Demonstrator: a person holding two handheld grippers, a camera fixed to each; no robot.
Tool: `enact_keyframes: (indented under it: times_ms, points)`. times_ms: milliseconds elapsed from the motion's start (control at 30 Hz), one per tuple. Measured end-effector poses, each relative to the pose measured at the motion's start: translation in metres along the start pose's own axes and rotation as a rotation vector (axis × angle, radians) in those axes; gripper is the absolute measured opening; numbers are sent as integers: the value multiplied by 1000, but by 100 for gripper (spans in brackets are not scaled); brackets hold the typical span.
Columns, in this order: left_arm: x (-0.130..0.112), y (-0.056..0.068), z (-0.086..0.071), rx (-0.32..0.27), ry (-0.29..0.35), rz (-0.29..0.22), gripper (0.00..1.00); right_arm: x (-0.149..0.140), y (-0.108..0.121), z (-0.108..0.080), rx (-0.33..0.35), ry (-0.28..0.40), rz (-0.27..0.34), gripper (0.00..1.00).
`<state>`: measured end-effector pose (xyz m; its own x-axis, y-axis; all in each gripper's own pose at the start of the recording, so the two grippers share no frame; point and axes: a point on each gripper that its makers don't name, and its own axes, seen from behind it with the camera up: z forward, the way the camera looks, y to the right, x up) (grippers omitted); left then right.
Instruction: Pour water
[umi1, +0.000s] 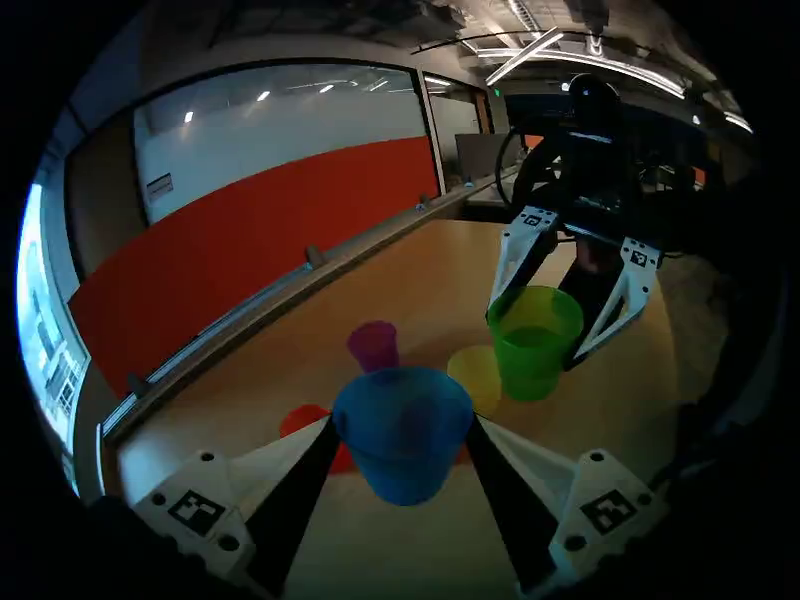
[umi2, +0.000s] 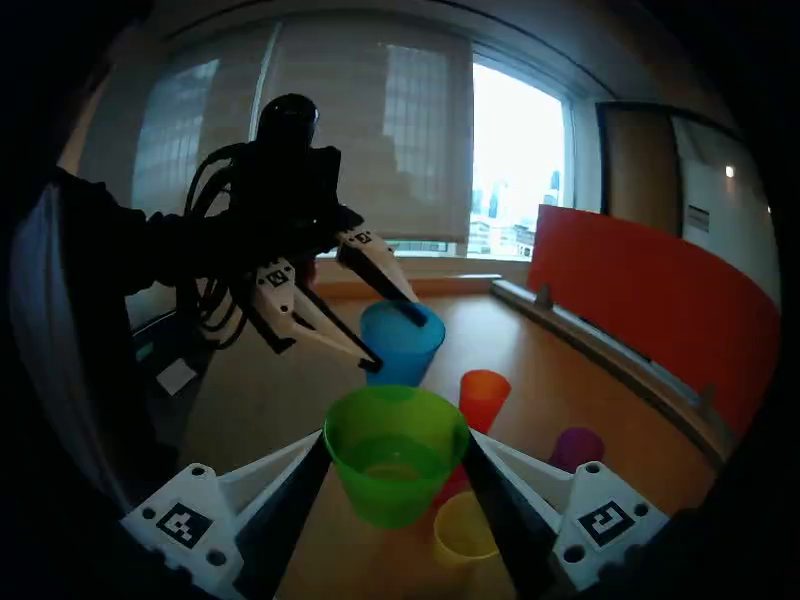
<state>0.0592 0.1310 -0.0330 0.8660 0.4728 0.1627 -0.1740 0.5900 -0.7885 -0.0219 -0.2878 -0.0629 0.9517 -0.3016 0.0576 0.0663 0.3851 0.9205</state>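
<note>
Water (umi2: 392, 470) pools low in the green cup (umi2: 395, 465), but start on the left: the left gripper (umi1: 402, 430) is clamped on the blue cup (umi1: 403, 455), both fingers pressing its sides, cup upright, mouth open. Across to the right and a little farther off, the right gripper (umi1: 535, 335) pinches the green cup, also upright, clear of the blue one. The pour, I'd say, turns on bringing green's lip leftward over blue's mouth, then tipping.
</note>
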Motion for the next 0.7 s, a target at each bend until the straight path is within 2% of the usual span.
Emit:
enact_keyframes:
  times_ms: [700]
  points:
    - [-51,14,17,-73,-146,51,88,-31,-13,15,54,-97,-21,92]
